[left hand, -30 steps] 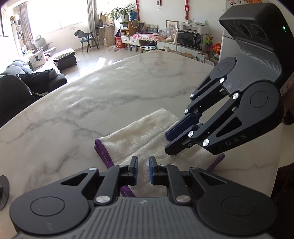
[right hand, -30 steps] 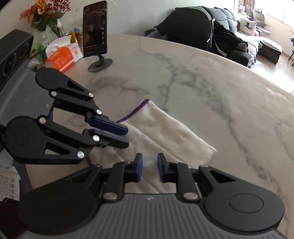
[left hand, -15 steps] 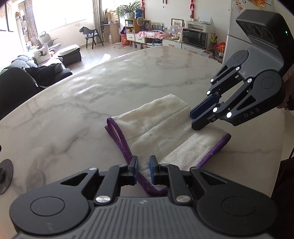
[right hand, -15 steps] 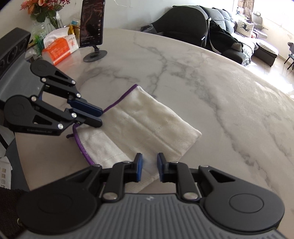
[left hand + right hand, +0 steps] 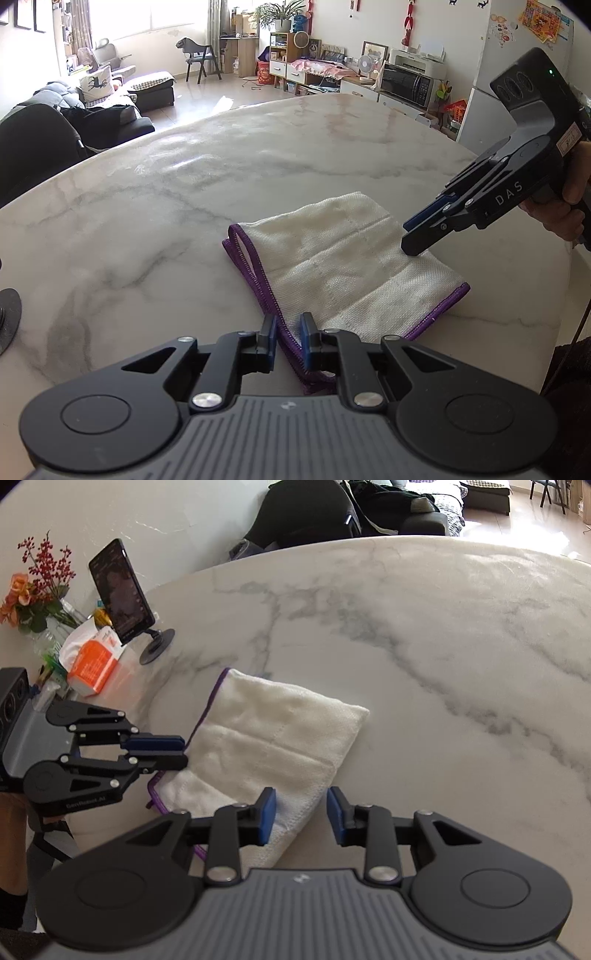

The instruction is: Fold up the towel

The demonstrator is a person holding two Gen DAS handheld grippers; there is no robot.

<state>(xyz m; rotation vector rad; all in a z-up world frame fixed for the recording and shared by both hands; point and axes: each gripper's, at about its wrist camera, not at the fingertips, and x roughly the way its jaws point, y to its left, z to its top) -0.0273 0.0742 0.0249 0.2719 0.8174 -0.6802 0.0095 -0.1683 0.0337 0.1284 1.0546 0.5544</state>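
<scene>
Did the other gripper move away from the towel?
Yes. In the left wrist view the right gripper slid from above the towel toward its right edge.

"DAS" stands on the right hand-held gripper point(image 5: 415, 242).

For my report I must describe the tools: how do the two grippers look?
Both are black, with scissor-like linkages, silver pivot pins and blue pads on the fingers. The left gripper has a ribbed grey body and small pale lettering on one link. The right gripper carries the letters DAS, a small label and a green light on its black camera housing.
</scene>
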